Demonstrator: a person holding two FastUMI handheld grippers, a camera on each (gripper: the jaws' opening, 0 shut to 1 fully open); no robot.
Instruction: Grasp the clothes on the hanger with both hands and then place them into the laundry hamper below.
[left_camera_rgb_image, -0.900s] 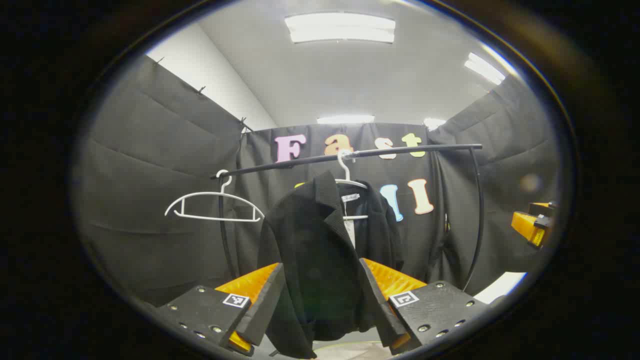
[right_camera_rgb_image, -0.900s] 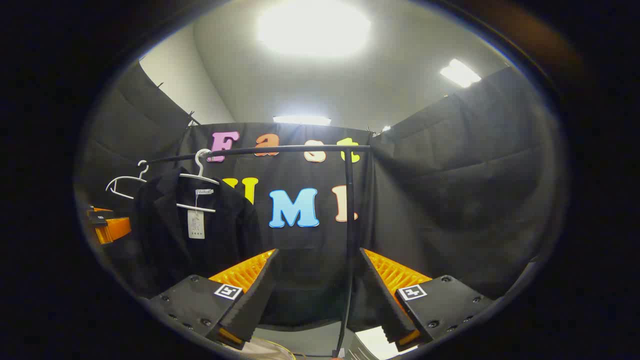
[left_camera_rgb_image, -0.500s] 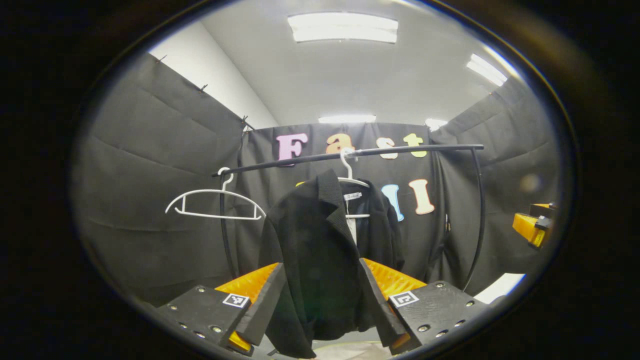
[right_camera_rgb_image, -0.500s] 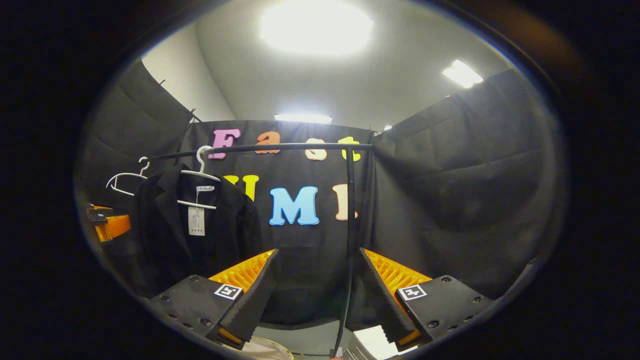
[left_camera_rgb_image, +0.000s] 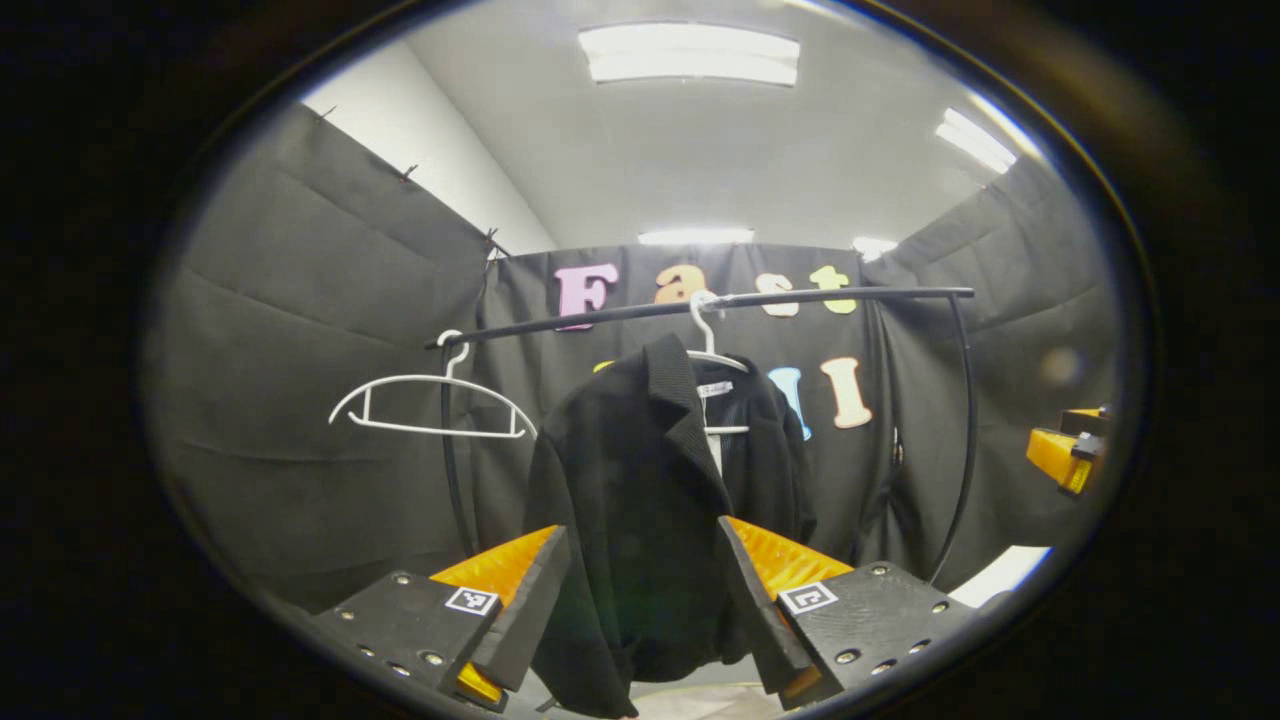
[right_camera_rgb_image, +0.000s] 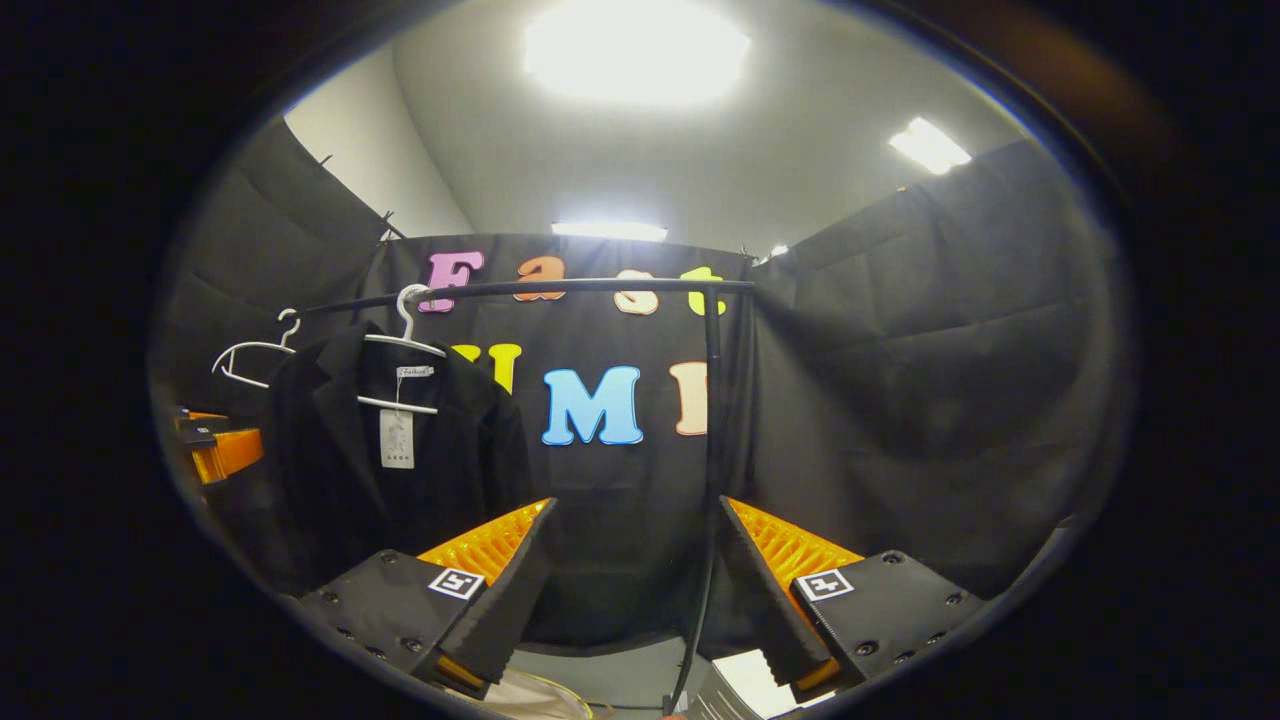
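Note:
A black jacket hangs on a white hanger from a black rail. In the left gripper view my left gripper stands open in front of the jacket's lower part, apart from it. The right gripper view has the same jacket at the left, a white tag on its collar. My right gripper is open, facing the rail's upright post, with nothing between its fingers. The other gripper's orange body sits at the right edge of the left gripper view. A pale hamper rim peeks below.
An empty white hanger hangs at the rail's left end. Black cloth walls close the booth on three sides. A white patch lies low at the right. The other gripper sits at the left edge of the right gripper view.
Both views have shifted slightly; the jacket and rail sit a little higher and closer in the frames. Both grippers remain open.

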